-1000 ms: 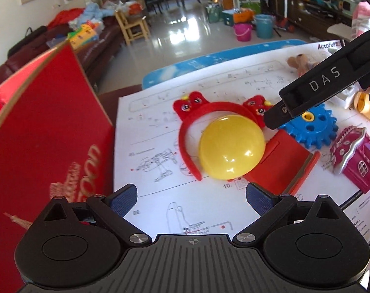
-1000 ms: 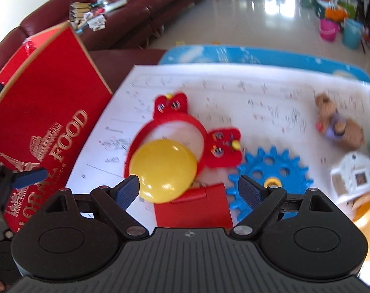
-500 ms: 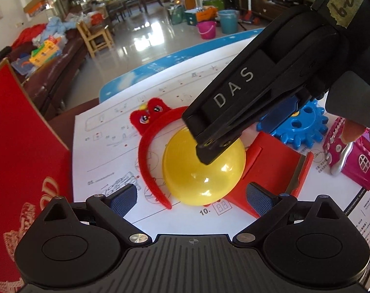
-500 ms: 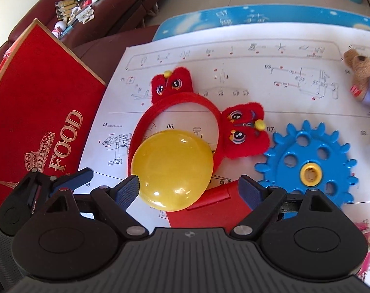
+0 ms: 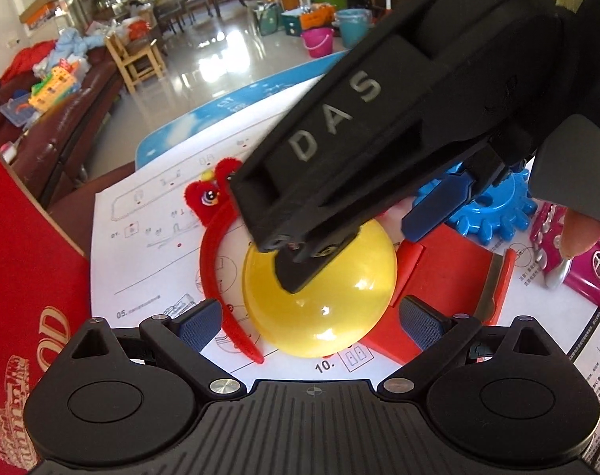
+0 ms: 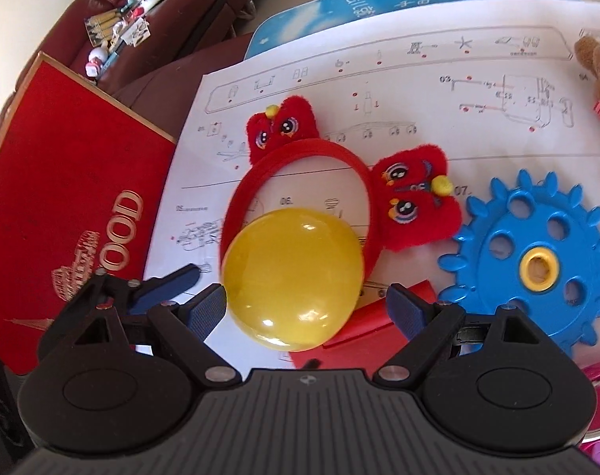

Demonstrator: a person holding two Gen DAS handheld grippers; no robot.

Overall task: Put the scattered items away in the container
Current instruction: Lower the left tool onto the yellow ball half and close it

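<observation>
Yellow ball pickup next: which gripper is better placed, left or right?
Right. The right gripper is open, with the yellow ball between its pads. The left gripper is open too, but the right one's finger lies across its view of the ball.

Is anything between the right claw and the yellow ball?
Nothing visible. The right claw is open, its pads either side of the yellow ball. The red headband curves behind the ball, not in front of it.
</observation>
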